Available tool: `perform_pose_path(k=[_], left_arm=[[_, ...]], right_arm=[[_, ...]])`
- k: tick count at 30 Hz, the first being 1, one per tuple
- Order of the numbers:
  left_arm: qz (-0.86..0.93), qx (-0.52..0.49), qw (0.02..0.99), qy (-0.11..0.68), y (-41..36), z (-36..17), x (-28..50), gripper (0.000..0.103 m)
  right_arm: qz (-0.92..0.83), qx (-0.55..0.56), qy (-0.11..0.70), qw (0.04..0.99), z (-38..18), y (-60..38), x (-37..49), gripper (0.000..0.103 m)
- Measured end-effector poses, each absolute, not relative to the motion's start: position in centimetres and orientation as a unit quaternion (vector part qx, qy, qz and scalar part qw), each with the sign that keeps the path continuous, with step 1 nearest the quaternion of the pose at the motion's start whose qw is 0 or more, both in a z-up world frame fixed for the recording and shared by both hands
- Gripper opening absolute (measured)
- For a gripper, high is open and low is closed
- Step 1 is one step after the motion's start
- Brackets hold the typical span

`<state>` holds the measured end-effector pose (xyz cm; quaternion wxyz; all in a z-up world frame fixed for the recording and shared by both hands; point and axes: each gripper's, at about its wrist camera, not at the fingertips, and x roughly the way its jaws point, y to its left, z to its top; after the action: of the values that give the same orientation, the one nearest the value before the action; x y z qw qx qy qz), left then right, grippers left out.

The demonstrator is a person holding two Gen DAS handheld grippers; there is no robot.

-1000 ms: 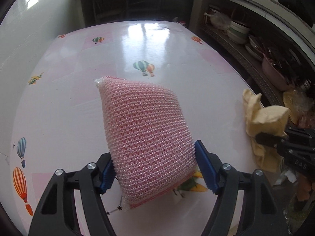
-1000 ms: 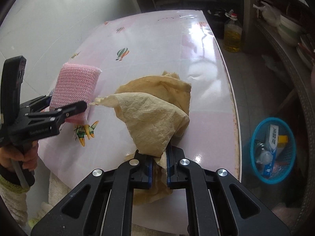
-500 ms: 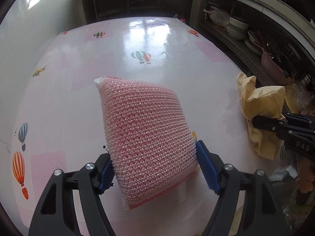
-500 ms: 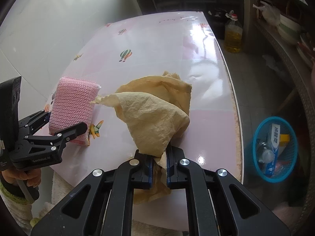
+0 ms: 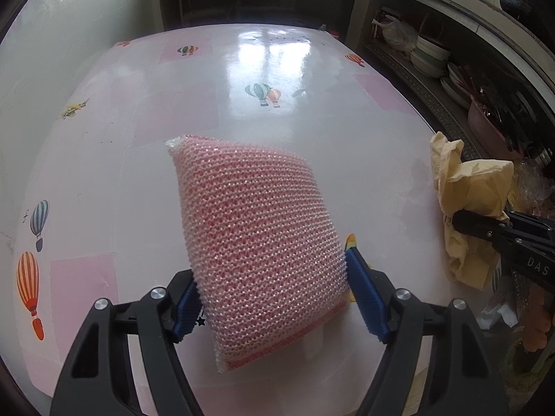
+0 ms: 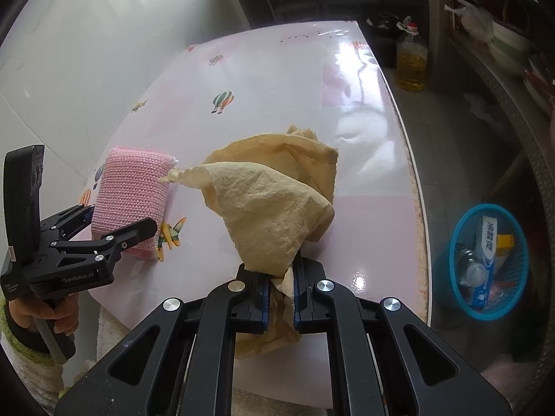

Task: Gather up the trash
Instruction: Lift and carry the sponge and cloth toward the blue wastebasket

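Step in hand: both grippers look loaded with trash, and the likely next job is carrying it to the bin (image 6: 487, 260) on the floor, off to the right of the right gripper and past the table (image 6: 277, 79) edge.
Doing it well: my advice is to lift each piece clear of the table before swinging right, so nothing drags. Take the paper first, since its gripper is nearer the bin, and let go only once it hangs straight over the opening.
Risk: the paper is loose and floppy, with a tail hanging below the pads; it could catch the table rim or land outside the bin. The sponge is soft and wide, so a slack hold may let it twist out.
Left gripper (image 5: 274, 298): spread wide, its blue pads (image 5: 364, 298) against the two sides of the sponge (image 5: 260, 249). It seems to be pinching it, though how firmly I cannot tell.
Sponge: pink, tilted, sitting between the left pads and reaching out ahead of them, low over the table.
Right gripper (image 6: 280, 298): pressed nearly together, pinching the crumpled yellow paper (image 6: 274, 208).
Paper: bunched up just ahead of the right pads, its far fold resting on the table.
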<state>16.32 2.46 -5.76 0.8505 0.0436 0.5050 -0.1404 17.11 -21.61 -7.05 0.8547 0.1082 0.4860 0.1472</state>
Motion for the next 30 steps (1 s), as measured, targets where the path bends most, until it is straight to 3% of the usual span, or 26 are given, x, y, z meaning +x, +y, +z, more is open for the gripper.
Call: perform_pose_path(k=[30], left_arm=[[-0.131,-0.002,0.868,0.479,4.9,-3.0,16.2,0.069]], right_arm=[[0.158,0.121,0.461,0.865,-4.7,-22.5,16.4,0.008]])
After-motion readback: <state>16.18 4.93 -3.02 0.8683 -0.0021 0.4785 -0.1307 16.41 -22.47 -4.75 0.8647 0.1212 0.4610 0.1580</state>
